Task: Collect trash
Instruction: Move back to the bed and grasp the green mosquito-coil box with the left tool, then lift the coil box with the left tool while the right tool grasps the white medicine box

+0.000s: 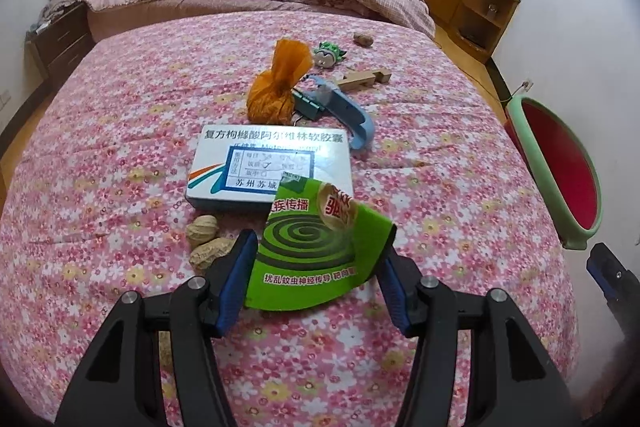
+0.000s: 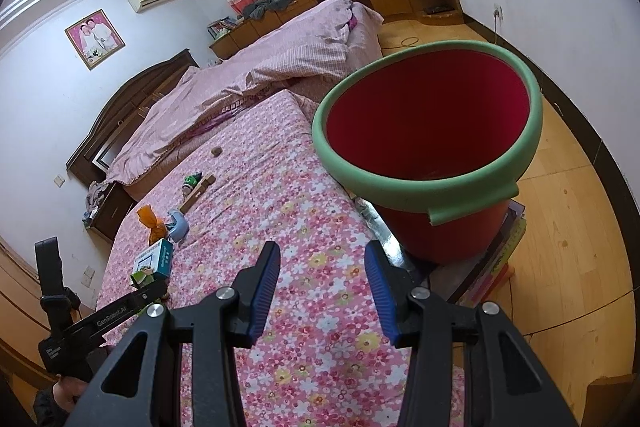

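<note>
Clearly, the biggest thing is the bed, covered with a pink flowered sheet, and all the small things lie on it. Beside its edge stands a red bucket with a green rim; in the right wrist view it looks empty as far as I can see into it.

Next in size is the left gripper. Its blue fingers stand about half apart and a torn piece of green cardboard with a spiral print sits between them. The piece is bent and both pads seem to touch its edges, so it looks held. Its upper part overlaps the near corner of a white medicine box that lies flat on the sheet.

The right gripper hangs over the flowered sheet, near the bucket. Its jaws are partly apart and nothing is between them.

Behind the box stands an orange twisted wrapper, and just beside it lies a blue plastic tool. Farther back are a wooden piece and a small green toy.

Two peanuts lie close to the left finger, just in front of the box.
</note>
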Available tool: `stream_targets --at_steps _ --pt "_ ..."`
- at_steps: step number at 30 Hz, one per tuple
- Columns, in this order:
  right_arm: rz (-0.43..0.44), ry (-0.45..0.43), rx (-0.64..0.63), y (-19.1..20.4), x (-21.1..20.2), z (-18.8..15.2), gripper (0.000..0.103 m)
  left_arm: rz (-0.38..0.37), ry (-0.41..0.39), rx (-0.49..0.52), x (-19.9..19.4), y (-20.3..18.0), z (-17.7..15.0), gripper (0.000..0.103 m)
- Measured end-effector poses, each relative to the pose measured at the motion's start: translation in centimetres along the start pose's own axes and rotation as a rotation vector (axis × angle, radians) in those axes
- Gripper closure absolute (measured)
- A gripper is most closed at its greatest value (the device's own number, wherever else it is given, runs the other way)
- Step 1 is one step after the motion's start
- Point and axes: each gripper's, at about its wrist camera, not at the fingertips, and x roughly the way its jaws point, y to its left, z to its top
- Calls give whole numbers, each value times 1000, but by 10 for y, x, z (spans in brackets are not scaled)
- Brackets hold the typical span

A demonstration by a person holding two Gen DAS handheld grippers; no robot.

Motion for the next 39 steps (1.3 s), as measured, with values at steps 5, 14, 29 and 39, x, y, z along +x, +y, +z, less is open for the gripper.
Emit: stream_targets --at_steps 5,14,29,39 --pt "2 8 -4 2 2 0 56 -26 -15 -2 -3 3 -1 53" --pt "20 3 -54 23 -2 -2 56 -66 -57 -26 -31 19 -8 56" --pt "104 65 -149 92 18 -14 23 36 -176 -138 -71 91 -5 56" --pt "139 140 -226 149 51 -26 17 88 -186 -243 -68 145 -14 56"
